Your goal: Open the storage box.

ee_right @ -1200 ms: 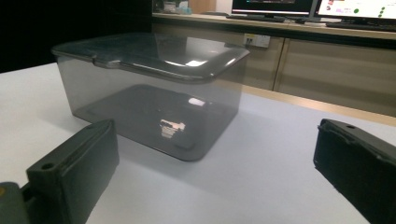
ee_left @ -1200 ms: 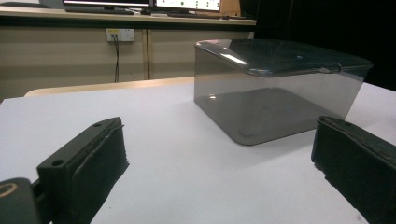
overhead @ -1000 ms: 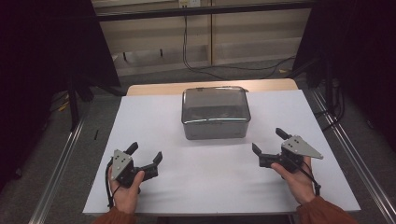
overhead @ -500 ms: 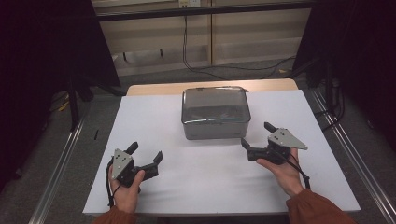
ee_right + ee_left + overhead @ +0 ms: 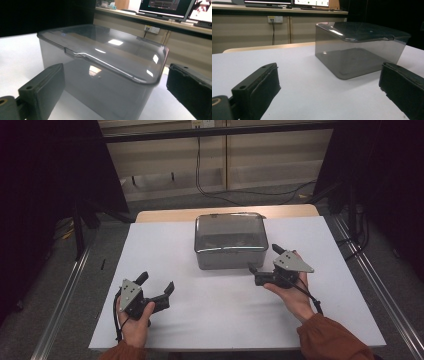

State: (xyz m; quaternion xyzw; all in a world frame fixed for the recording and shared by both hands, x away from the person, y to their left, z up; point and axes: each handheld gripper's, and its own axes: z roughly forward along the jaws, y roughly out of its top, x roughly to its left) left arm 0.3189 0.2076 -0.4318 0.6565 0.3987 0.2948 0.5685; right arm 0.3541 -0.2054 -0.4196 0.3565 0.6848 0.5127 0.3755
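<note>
You are bringing your right gripper [image 5: 264, 261] up to the near right corner of the smoky grey lidded box [image 5: 230, 240], which is sitting shut at the middle of the white table [image 5: 210, 320], toward its far half. That gripper's jaws are standing wide and empty, and in the right gripper view they are framing the box's corner with the lid's front lip [image 5: 82, 55] just ahead. Judging from this, opening the lid looks like the step in hand, so you should be aiming one jaw under that raised lip and not at the smooth wall, which looks slick and likely to slide. Be keeping the approach low and level, since the box seems light enough to skid on the table if pushed. Your left gripper [image 5: 157, 287] is resting near the table's front left, well apart from the box, its jaws also wide and holding nothing; consider steadying the box's left side with it.
</note>
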